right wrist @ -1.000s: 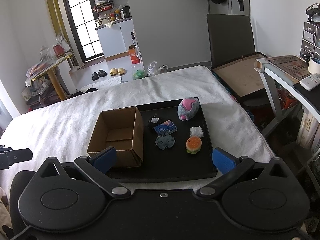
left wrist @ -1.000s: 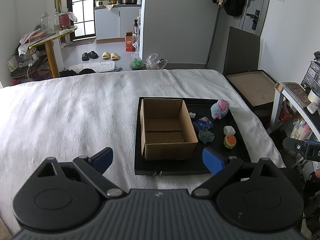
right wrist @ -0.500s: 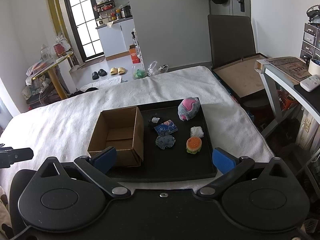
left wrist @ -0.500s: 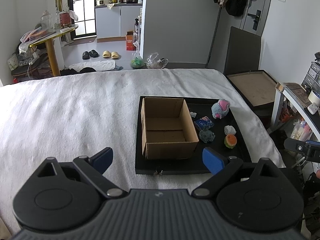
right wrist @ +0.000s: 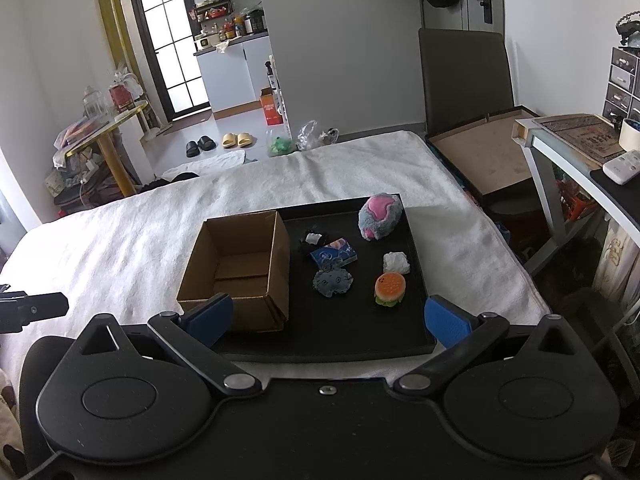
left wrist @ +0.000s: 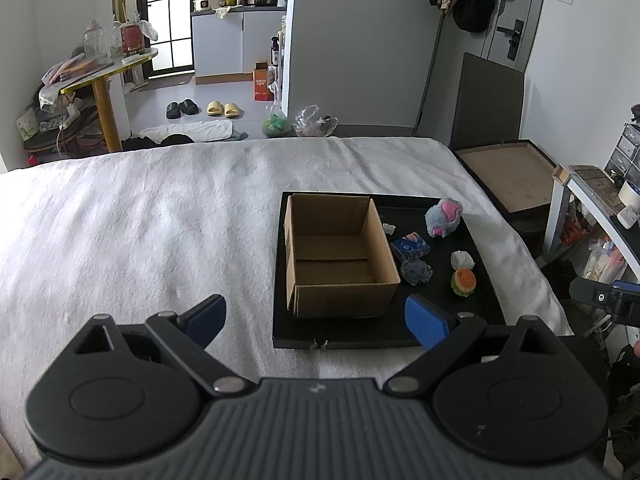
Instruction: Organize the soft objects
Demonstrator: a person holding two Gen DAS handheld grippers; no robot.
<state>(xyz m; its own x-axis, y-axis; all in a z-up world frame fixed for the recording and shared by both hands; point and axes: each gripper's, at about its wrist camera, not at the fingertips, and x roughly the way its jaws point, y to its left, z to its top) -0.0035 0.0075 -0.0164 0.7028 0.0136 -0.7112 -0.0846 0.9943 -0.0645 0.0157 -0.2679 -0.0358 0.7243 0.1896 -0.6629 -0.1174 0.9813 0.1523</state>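
Note:
An open cardboard box [left wrist: 336, 256] [right wrist: 240, 268] sits empty on the left part of a black tray [left wrist: 484, 312] [right wrist: 360, 340] on a white bed. Right of the box lie soft items: a grey-pink plush [left wrist: 443, 217] [right wrist: 379, 216], a blue packet [left wrist: 410, 246] [right wrist: 335, 254], a grey-blue fuzzy piece [left wrist: 417, 272] [right wrist: 333, 282], a white wad [left wrist: 462, 259] [right wrist: 396, 263], a burger toy [left wrist: 463, 283] [right wrist: 390, 288] and a small black-white item [right wrist: 314, 240]. My left gripper [left wrist: 316, 318] and right gripper [right wrist: 328, 318] both hover open, short of the tray, holding nothing.
The white bedcover [left wrist: 140, 240] stretches wide to the left of the tray. A flat brown-lined case [right wrist: 484, 152] and a dark chair [right wrist: 464, 72] stand beyond the bed's right side. A desk [right wrist: 576, 148] with a remote is at the right.
Both grippers have drifted slightly; the view of the tray has shifted a little. No object on the tray has moved.

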